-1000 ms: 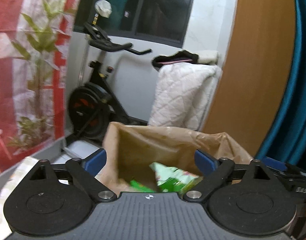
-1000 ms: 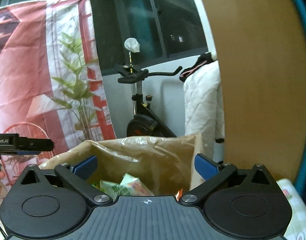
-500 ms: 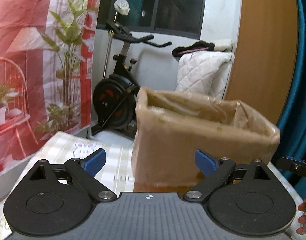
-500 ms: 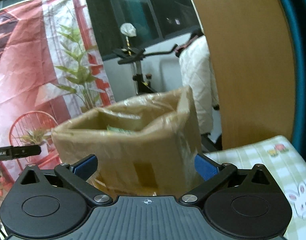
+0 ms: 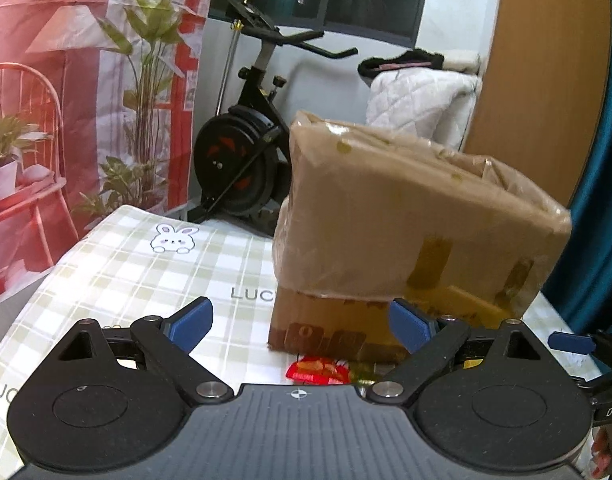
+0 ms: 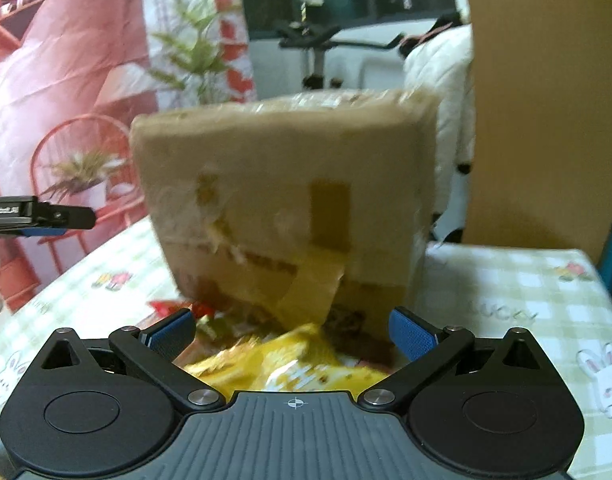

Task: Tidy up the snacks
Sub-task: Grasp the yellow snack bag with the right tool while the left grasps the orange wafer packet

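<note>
A brown cardboard box (image 5: 405, 232) lined with a plastic bag stands on the checked tablecloth (image 5: 138, 272); its inside is hidden from here. My left gripper (image 5: 302, 322) is open and empty, low in front of the box's left corner. A red snack packet (image 5: 317, 370) lies at the foot of the box between its fingers. In the right wrist view the box (image 6: 290, 208) fills the middle, blurred. My right gripper (image 6: 292, 330) is open and empty above a yellow snack packet (image 6: 278, 368), with a red packet (image 6: 166, 306) just left of it.
The tablecloth (image 6: 517, 300) stretches to the right of the box. Behind the table stand an exercise bike (image 5: 246, 152), a white quilted cover (image 5: 417, 100), a wooden panel (image 5: 545, 60) and a red plant-print hanging (image 5: 66, 80). The other gripper's tip (image 6: 46, 218) shows at left.
Both grippers have dropped from above the box's open top to table level in front of it. The snacks inside are out of sight; packets on the table have come into view.
</note>
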{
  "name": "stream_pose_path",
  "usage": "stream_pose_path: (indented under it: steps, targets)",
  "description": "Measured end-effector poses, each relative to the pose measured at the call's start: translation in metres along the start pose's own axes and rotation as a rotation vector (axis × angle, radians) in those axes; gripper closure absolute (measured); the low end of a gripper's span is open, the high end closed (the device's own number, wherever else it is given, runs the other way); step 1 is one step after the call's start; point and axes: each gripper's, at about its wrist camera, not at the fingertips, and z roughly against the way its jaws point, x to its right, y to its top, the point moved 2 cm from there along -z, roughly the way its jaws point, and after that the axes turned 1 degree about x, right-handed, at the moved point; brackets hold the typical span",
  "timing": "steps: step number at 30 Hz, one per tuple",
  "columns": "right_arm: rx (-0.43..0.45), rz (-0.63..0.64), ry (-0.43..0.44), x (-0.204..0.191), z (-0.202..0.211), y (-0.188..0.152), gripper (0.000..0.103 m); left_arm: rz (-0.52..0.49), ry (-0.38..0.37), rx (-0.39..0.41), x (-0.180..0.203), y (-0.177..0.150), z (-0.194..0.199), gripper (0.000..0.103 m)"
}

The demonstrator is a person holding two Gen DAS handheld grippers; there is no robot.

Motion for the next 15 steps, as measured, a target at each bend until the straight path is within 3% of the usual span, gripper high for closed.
stream_pose_path:
  steps: [8,15]
  targets:
    - [-0.140,0.142,0.067,-0.018,-0.024,-0.011,0.001,-0.036,-0.024,-0.055,0.003,-0.014,-0.005,0.008]
    - [-0.230,0.222,0.056,-0.022,-0.038,-0.022,0.001,-0.026,-0.067,-0.118,0.001,-0.029,-0.011,0.009]
